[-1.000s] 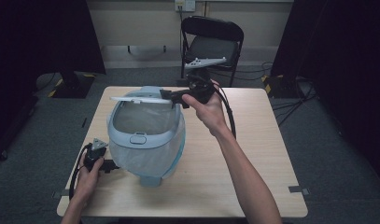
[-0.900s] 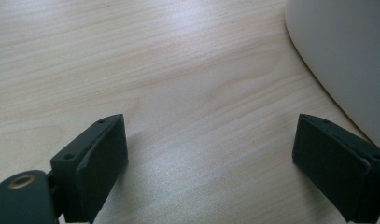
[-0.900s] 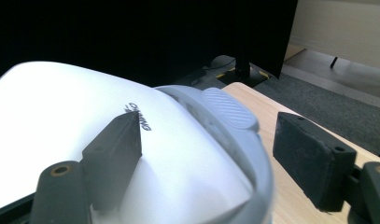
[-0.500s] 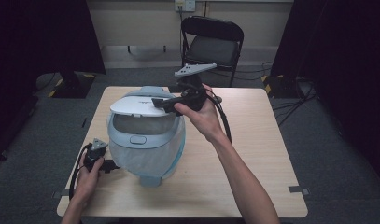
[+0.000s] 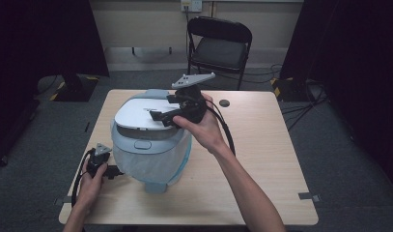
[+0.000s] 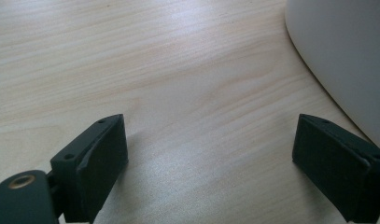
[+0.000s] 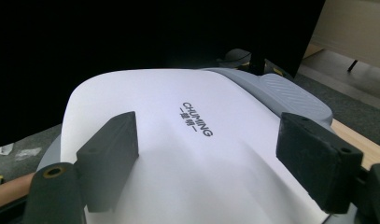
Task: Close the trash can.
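1. One lidded bin (image 5: 150, 154) stood on the left half of the bench (image 5: 261, 159), near the front edge: a rounded pale blue-grey plastic body with a clear liner bag showing at its side.
2. Its single lid (image 5: 138, 116) was a smooth white matte panel with rounded corners, set in a grey rim; in the right tool view it bore one line of dark print (image 7: 197, 119) reading CHUMING over smaller characters.
3. One grey ribbed tab (image 7: 290, 95) sat at the lid's far edge in that view.
4. One oval push button (image 5: 142, 144) showed on the bin's front collar.
5. Two tools were in hand, each black with a trailing cable and a grey three-cornered plate on top.
6. The right tool (image 5: 158, 116) was held over the lid, its jaws spread wide with only the white lid surface between them; whether the pads touched the lid could not be told.
7. The left tool (image 5: 118, 170) lay low just beside the bin's lower left side, jaws wide apart over bare wood, gripping nothing; the bin's pale curved wall (image 6: 346, 56) stood close by one jaw.
8. The bench was one pale wood-grain top with rounded corners and one dark round hole (image 5: 225, 103) near its far edge.
9. One black folding chair (image 5: 220, 46) stood behind the bench on grey carpet.
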The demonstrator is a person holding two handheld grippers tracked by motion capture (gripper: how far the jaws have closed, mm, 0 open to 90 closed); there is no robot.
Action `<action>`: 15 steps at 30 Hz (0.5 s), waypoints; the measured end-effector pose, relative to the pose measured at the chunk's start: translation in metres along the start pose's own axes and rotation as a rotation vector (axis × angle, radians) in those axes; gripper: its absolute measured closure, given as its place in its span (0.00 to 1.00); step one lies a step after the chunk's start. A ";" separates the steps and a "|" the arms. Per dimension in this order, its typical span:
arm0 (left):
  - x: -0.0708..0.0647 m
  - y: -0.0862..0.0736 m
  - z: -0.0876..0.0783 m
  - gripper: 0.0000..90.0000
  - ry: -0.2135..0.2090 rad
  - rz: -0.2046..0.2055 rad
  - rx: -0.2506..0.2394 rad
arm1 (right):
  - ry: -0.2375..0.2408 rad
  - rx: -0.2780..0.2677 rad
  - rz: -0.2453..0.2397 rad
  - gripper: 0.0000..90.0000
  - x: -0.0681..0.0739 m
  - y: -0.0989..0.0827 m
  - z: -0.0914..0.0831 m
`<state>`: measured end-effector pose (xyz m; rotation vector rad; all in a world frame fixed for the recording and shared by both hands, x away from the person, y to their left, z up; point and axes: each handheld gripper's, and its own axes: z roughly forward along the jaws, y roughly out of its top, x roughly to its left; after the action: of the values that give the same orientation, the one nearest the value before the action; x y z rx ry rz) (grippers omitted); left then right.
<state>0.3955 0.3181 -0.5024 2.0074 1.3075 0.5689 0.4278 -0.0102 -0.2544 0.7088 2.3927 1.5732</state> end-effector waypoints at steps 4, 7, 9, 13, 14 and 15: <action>0.000 0.000 0.000 0.11 0.000 0.000 0.000 | 0.011 0.015 -0.007 0.22 0.006 -0.005 0.004; 0.000 0.000 0.000 0.11 0.000 0.000 0.000 | 0.020 0.032 -0.008 0.20 0.011 -0.010 0.010; 0.000 0.000 0.000 0.11 0.000 0.000 0.000 | 0.005 0.027 -0.019 0.20 0.014 -0.011 0.011; 0.000 0.000 0.000 0.11 0.000 0.000 0.000 | -0.006 0.029 -0.039 0.19 0.019 -0.012 0.013; 0.000 0.000 0.000 0.11 0.000 0.000 0.000 | -0.010 0.032 -0.046 0.19 0.020 -0.013 0.014; 0.000 0.000 0.000 0.11 0.000 0.000 0.000 | -0.013 0.035 -0.056 0.19 0.022 -0.013 0.014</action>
<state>0.3955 0.3181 -0.5024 2.0072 1.3079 0.5687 0.4107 0.0076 -0.2697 0.6515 2.4148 1.5034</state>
